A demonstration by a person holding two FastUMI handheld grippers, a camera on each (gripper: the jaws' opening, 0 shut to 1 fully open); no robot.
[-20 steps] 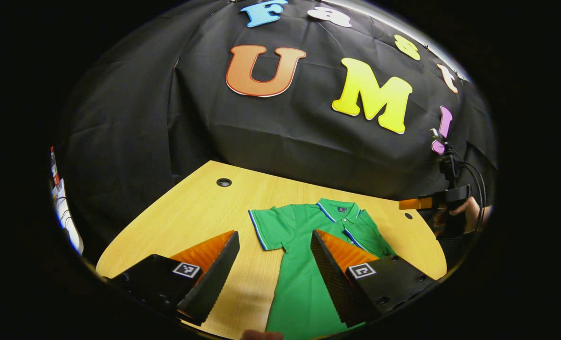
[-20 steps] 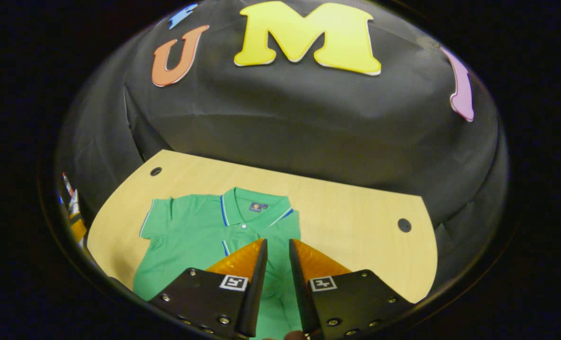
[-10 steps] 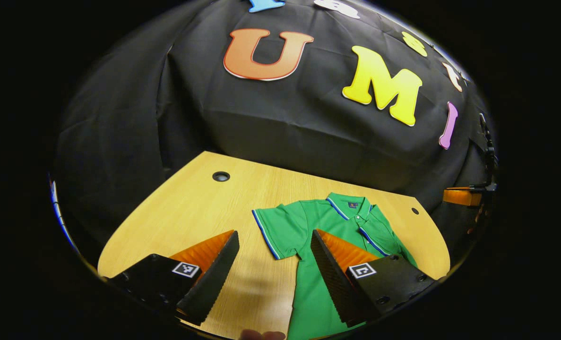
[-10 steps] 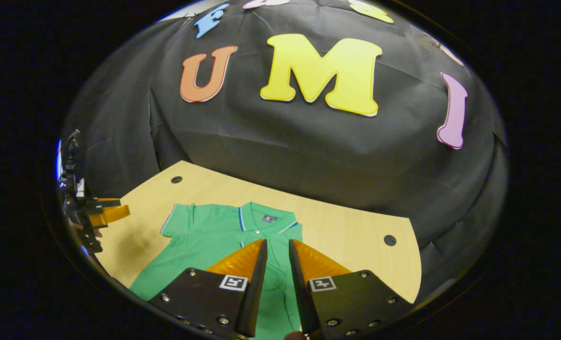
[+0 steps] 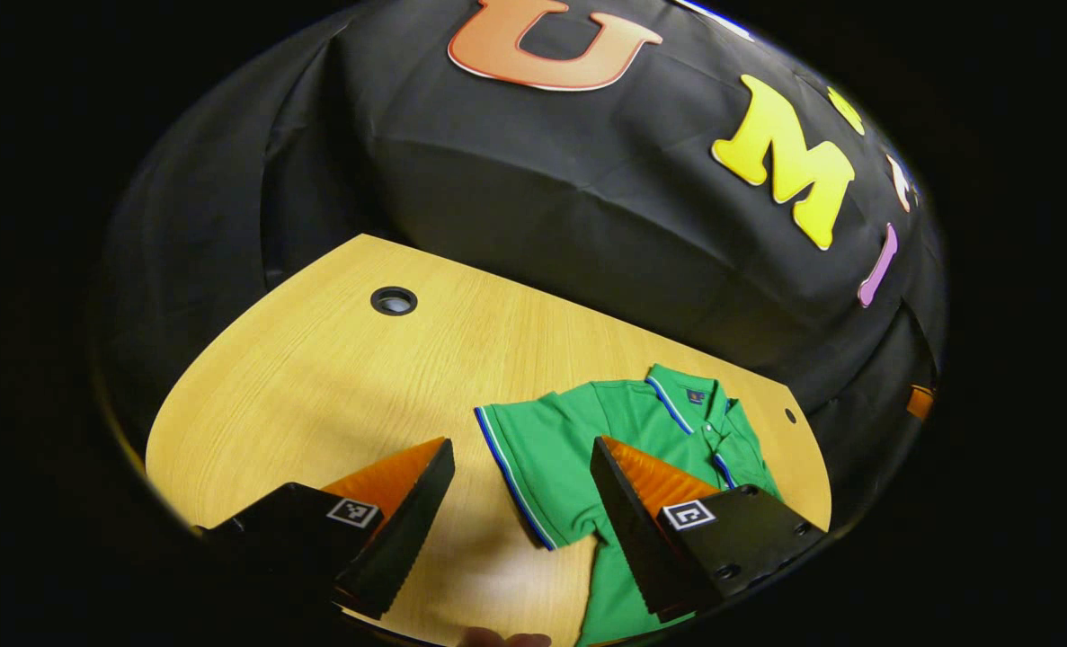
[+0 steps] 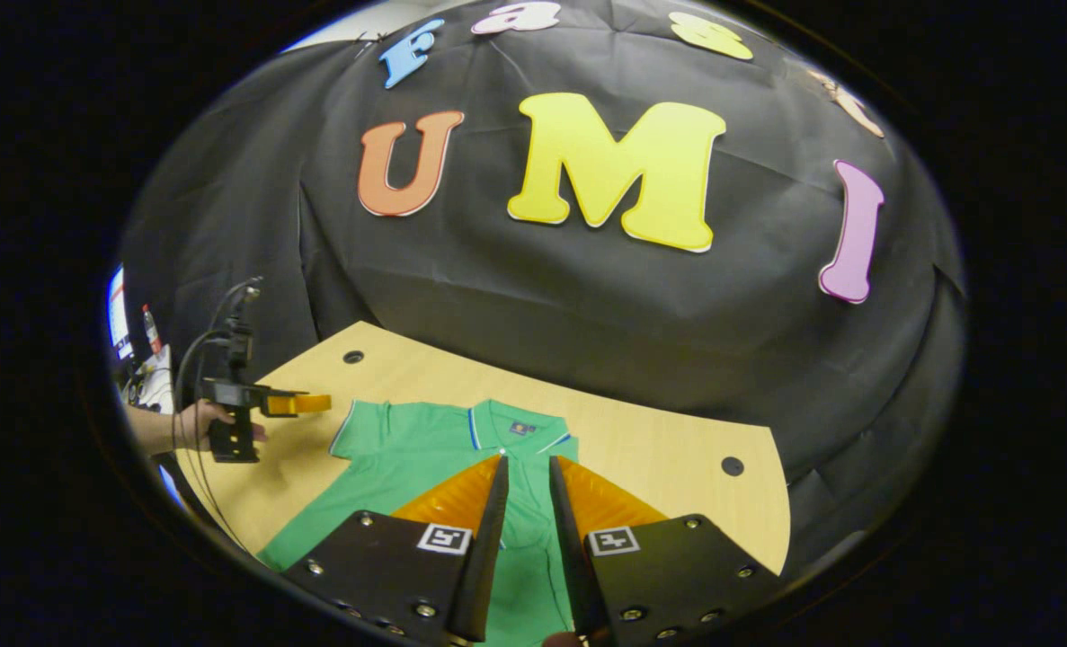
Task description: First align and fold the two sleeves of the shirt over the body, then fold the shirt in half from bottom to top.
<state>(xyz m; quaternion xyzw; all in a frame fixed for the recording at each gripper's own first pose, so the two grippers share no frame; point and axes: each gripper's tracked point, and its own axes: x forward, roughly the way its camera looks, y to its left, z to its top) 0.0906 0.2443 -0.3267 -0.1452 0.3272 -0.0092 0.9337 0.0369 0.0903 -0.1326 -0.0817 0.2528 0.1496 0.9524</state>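
While the green polo shirt (image 5: pixel 587 440) is lying flat on the light wooden table (image 5: pixel 317 377), the left gripper (image 5: pixel 520 458) is hovering above it with its jaws spread wide, holding nothing. In the left gripper view the shirt is sitting in the lower right of the frame, its collar (image 5: pixel 681 400) pointing toward the upper right, toward the black cloth wall, and its body running down toward the bottom edge, so its long axis is slanting from upper right to lower middle. One short sleeve (image 5: pixel 520 472), edged with a blue and white stripe, is spreading out flat toward the left and showing in the gap between the two fingers. A round cable hole (image 5: pixel 394 300) is sitting in the table at the upper left, well apart from the shirt.

In the right gripper view the shirt (image 6: pixel 407 449) is lying in the lower middle of the frame, collar (image 6: pixel 515 427) toward the cloth wall and hem toward the bottom edge, its long axis running roughly up and down the frame. The right gripper (image 6: pixel 529 472) is hanging over the shirt's body with its jaws nearly together, a narrow gap between them, and nothing is showing in that gap but the shirt lying below. At the left of this frame a hand (image 6: pixel 193 424) is holding the left gripper (image 6: pixel 304 403) above the table, just beside the spread sleeve (image 6: pixel 362 431).
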